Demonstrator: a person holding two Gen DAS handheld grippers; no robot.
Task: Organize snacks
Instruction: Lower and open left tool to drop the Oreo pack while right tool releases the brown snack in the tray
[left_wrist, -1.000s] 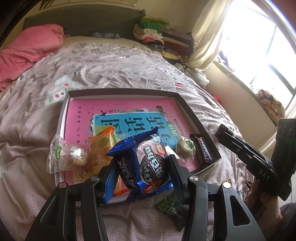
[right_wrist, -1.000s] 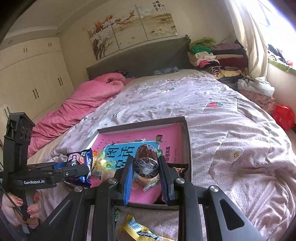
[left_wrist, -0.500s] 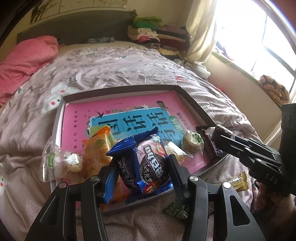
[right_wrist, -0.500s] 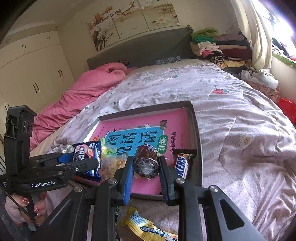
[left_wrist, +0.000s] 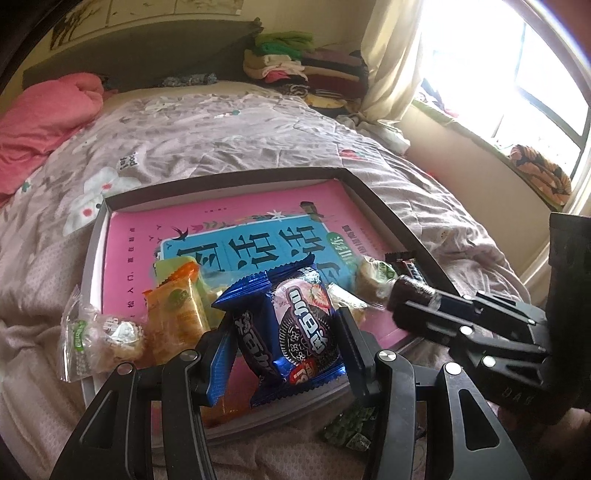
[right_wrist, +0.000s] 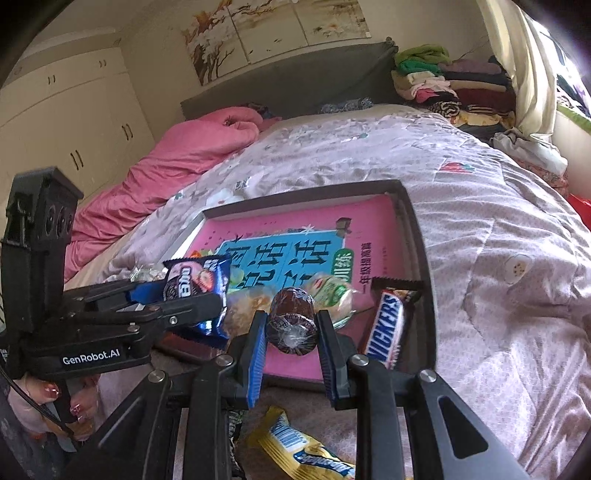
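Since the earlier frame, the right tool (right_wrist: 290, 328), clamped on a brown plastic-wrapped round cake (right_wrist: 291, 321), has been lowered over the dark-rimmed tray (right_wrist: 417, 236). A blue crinkly biscuit packet (left_wrist: 291, 325) is gripped by the left tool (left_wrist: 282, 350). Placing is judged underway; release over bare tray is called for.

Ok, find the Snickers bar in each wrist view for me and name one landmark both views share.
Left wrist view: the Snickers bar lies right of centre, at the tray's right edge, mostly hidden behind the right gripper and its dark round snack.
Right wrist view: the bar lies lower right of centre, inside the tray along its right wall.
Shared landmark: the pink and blue book lining the tray.
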